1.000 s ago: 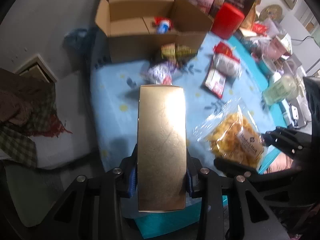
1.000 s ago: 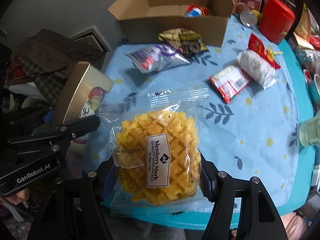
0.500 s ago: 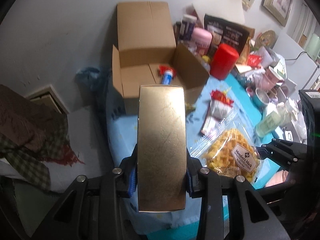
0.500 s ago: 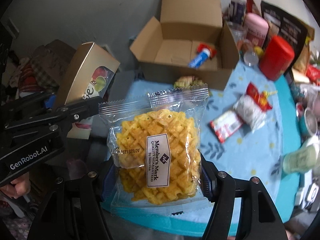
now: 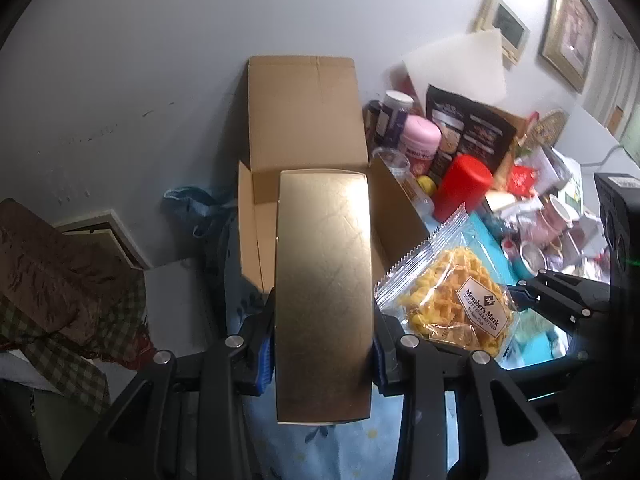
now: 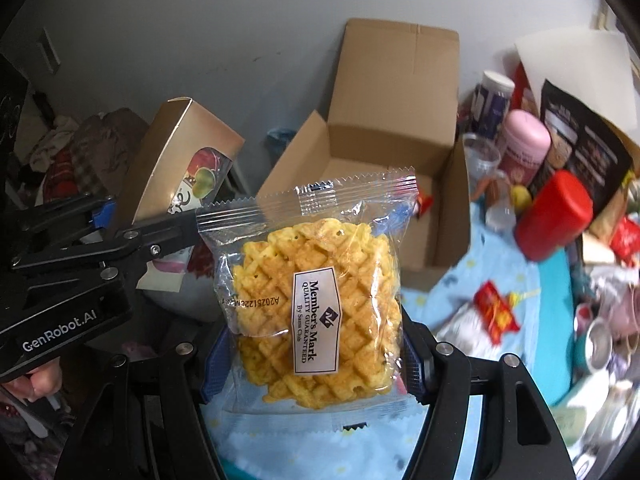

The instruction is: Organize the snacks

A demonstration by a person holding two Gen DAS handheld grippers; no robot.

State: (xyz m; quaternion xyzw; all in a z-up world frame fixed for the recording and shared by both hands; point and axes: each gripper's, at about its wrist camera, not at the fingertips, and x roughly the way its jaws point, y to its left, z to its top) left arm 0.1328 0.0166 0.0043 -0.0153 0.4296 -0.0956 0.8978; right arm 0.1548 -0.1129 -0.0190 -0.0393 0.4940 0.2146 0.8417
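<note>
We see the left gripper (image 5: 324,356) tilted downward at the frame's centre, clenched on a gold box (image 5: 323,292). The right gripper (image 6: 312,364), also tilted down, grasps a clear waffle packet (image 6: 314,300) by its sides. Behind both, upper centre, an open cardboard box (image 6: 384,168) sits on a flowered blue tablecloth (image 6: 460,280) against a grey wall (image 5: 160,80), with jars and packets crowding the right.
</note>
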